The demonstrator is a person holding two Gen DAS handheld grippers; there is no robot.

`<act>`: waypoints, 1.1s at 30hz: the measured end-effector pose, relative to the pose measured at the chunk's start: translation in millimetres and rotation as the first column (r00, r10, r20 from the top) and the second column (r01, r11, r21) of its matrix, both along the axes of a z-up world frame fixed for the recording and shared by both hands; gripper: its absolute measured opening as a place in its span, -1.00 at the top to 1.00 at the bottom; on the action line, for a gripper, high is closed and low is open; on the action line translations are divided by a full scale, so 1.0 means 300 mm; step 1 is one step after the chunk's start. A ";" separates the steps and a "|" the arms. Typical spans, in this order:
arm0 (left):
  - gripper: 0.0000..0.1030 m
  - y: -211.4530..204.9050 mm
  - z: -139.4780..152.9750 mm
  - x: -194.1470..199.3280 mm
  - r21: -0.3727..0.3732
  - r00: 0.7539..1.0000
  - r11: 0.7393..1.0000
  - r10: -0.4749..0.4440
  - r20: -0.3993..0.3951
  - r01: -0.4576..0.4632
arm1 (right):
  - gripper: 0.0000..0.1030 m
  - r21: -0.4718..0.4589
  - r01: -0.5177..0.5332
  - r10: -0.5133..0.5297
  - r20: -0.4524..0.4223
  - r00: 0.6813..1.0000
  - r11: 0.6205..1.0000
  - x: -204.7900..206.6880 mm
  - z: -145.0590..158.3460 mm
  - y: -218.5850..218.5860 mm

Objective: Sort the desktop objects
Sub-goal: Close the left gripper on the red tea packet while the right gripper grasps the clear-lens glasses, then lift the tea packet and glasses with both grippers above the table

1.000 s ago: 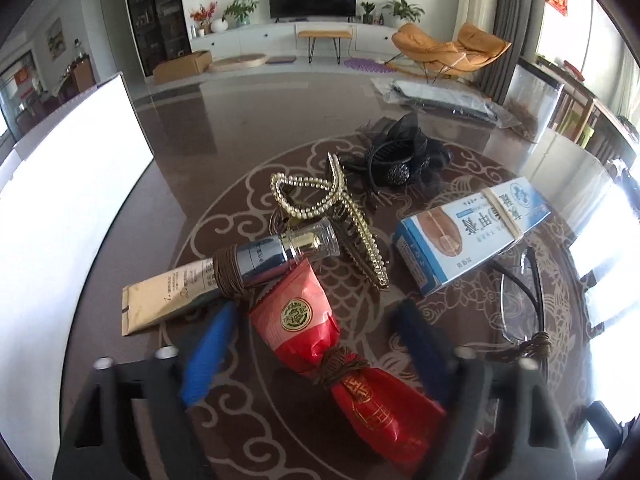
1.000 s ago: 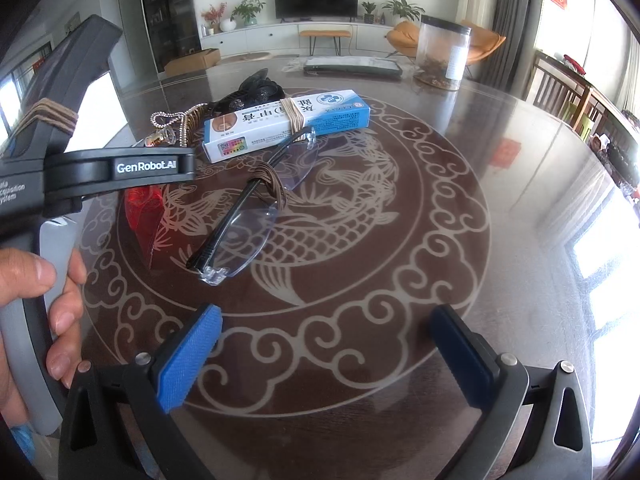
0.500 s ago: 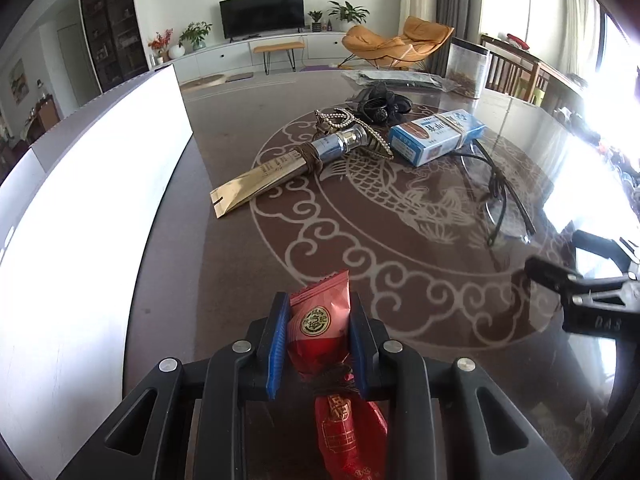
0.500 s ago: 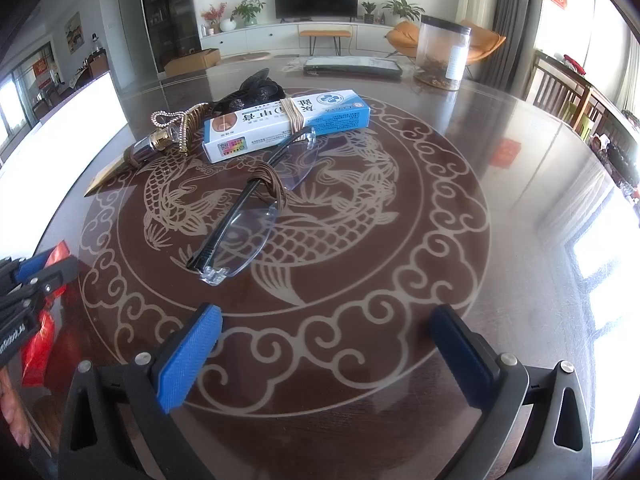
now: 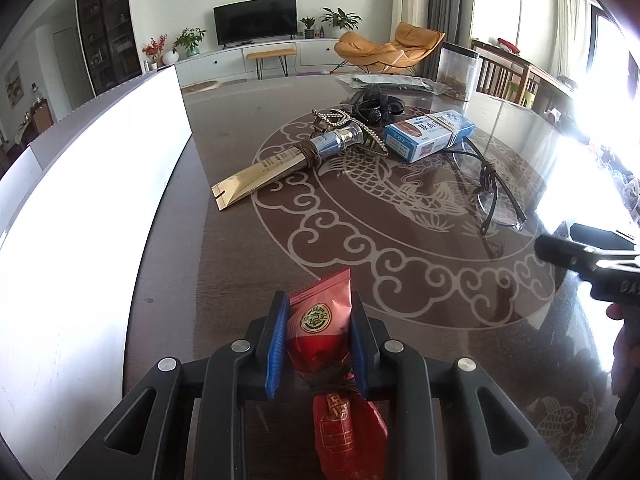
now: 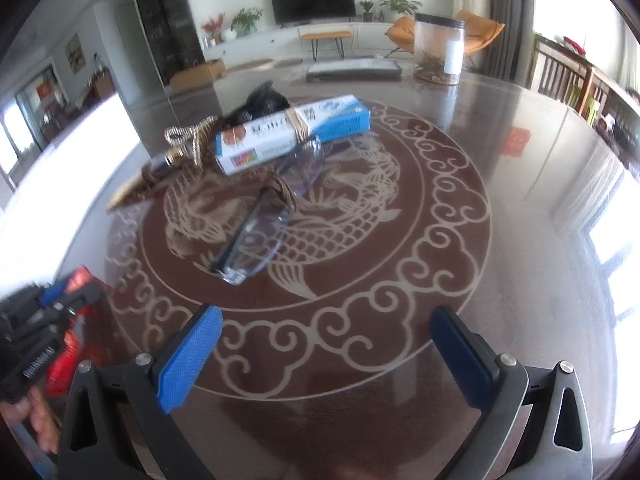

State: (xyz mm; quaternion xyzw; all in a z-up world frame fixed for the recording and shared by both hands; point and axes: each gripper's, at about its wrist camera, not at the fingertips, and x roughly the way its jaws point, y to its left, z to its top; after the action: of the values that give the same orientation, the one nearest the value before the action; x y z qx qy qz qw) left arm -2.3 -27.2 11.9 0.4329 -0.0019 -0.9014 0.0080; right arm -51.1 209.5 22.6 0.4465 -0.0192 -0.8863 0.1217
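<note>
Nearest left camera: left gripper [image 5: 318, 340] clamped on red packet [image 5: 326, 332], jaws nearly closed. Right gripper [image 6: 324, 354] wide open, empty, above table [image 6: 520, 208]. Farther: glasses [image 6: 256, 240], gold tube [image 5: 272, 168], blue box [image 5: 428, 134]. Step judged: carrying packet; next, set it at sorting spot, release.

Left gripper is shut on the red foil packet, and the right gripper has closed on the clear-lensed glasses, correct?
Not quite. The left gripper is shut on the red foil packet, but the right wrist view shows the right gripper open and empty; the clear-lensed glasses lie on the table ahead of it.
</note>
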 end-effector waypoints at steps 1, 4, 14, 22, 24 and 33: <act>0.45 0.001 0.001 -0.002 -0.001 1.000 1.000 0.000 0.000 0.000 | -1.00 -0.048 0.004 -0.004 -0.007 1.000 0.999 0.003 0.023 -0.001; 0.45 0.003 0.000 -0.001 -0.010 1.000 1.000 0.000 0.001 0.000 | -1.00 -0.057 -0.027 0.027 -0.012 1.000 0.998 -0.053 0.083 -0.073; 0.45 -0.003 -0.002 0.000 -0.013 1.000 1.000 -0.002 0.000 0.002 | 0.07 0.090 -0.007 -0.002 0.095 0.996 0.996 -0.303 -0.006 -0.227; 0.45 -0.005 -0.002 0.000 -0.011 1.000 1.000 -0.003 0.000 0.003 | 0.73 0.090 -0.097 0.098 0.000 0.995 0.991 -0.047 -0.019 -0.094; 0.45 -0.006 -0.002 0.000 -0.009 1.000 1.000 -0.003 0.000 0.003 | 0.73 0.117 -0.101 0.105 -0.029 0.994 0.988 0.056 -0.021 -0.055; 0.44 0.024 0.005 0.055 0.016 0.999 0.999 -0.048 0.000 0.048 | 0.66 0.086 -0.052 0.057 -0.051 0.997 0.995 0.176 -0.018 0.042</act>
State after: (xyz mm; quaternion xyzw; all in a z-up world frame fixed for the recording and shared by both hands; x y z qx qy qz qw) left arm 14.3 -19.8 13.3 0.4329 -0.0051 -0.9012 -0.0169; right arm 1.8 222.0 17.2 0.4278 0.0338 -0.8942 0.1272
